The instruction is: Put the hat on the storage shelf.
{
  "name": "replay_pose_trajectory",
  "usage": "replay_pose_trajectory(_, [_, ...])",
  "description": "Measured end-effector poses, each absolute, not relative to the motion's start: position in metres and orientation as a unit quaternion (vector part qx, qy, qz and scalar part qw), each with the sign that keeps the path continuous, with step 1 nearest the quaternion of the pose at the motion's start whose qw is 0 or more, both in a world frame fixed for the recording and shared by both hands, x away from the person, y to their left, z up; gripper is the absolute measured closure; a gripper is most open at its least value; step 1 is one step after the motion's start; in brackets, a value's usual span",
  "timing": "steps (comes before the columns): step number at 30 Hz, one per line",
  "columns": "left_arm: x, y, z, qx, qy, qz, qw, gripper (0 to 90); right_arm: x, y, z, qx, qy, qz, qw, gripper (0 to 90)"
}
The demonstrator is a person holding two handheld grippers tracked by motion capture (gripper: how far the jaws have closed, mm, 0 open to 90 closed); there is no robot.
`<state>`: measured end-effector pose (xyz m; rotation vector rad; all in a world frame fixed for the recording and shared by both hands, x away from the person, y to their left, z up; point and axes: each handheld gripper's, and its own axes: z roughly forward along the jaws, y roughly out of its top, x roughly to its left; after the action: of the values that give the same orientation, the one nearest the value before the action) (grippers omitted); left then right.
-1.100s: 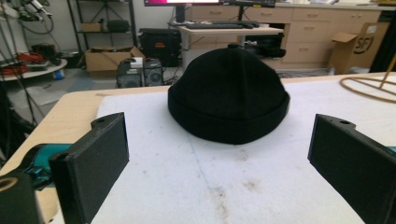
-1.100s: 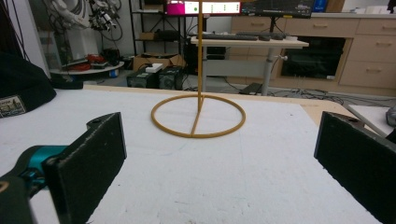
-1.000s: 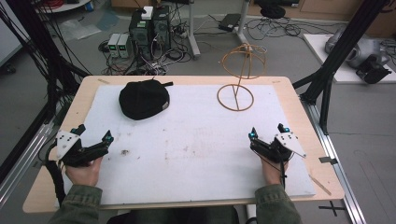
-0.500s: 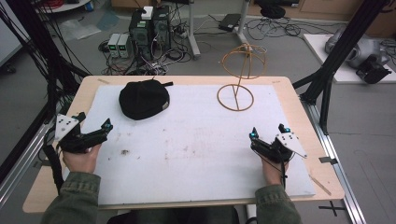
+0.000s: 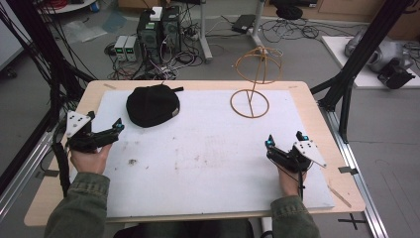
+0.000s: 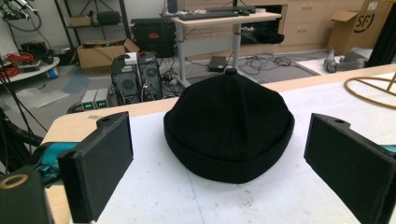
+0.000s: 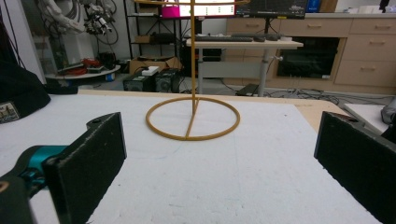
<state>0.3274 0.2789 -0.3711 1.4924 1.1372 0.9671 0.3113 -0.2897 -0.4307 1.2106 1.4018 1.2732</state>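
Note:
A black cap [image 5: 152,105] lies on the white mat at the back left. In the left gripper view the black cap [image 6: 229,126] sits just ahead, framed between the two black pads [image 6: 100,163]. My left gripper [image 5: 105,120] hovers near the table's left edge, open and pointing at the cap. A golden wire hat stand [image 5: 251,94] rises at the back right. Its ring base [image 7: 192,116] lies ahead of my right gripper [image 5: 285,140], which is open near the front right with nothing in it.
A white mat [image 5: 208,163] covers most of the wooden table [image 5: 317,114]. A small dark speck [image 5: 132,161] marks the mat near the left hand. Black frame posts [image 5: 346,84] flank the table. Computers and cables [image 5: 158,29] crowd the floor beyond the far edge.
My left gripper has moved away from the person, up the left side toward the cap. The right gripper, cap and stand have stayed put.

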Motion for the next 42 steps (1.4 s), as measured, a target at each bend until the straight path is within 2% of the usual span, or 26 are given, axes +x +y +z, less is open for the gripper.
replay_pose_trajectory(15, [0.356, 0.259, -0.361, 0.635, 0.472, 0.381, 0.478, 8.2, 0.312, -0.292, -0.429, 0.483, 0.556, 0.516, 0.438, 1.3])
replay_pose_trajectory(26, [0.398, 0.247, -0.364, 0.656, 0.482, 0.382, 0.437, 8.2, 0.314, -0.290, -0.431, 0.481, 0.565, 0.515, 0.429, 1.2])
replay_pose_trajectory(34, [0.420, 0.232, -0.351, 0.676, 0.464, 0.389, 0.421, 8.5, 0.313, -0.290, -0.430, 0.479, 0.565, 0.518, 0.428, 1.2])
replay_pose_trajectory(42, [0.447, 0.224, -0.360, 0.676, 0.492, 0.358, 0.416, 10.3, 0.314, -0.289, -0.431, 0.471, 0.572, 0.522, 0.423, 1.3])
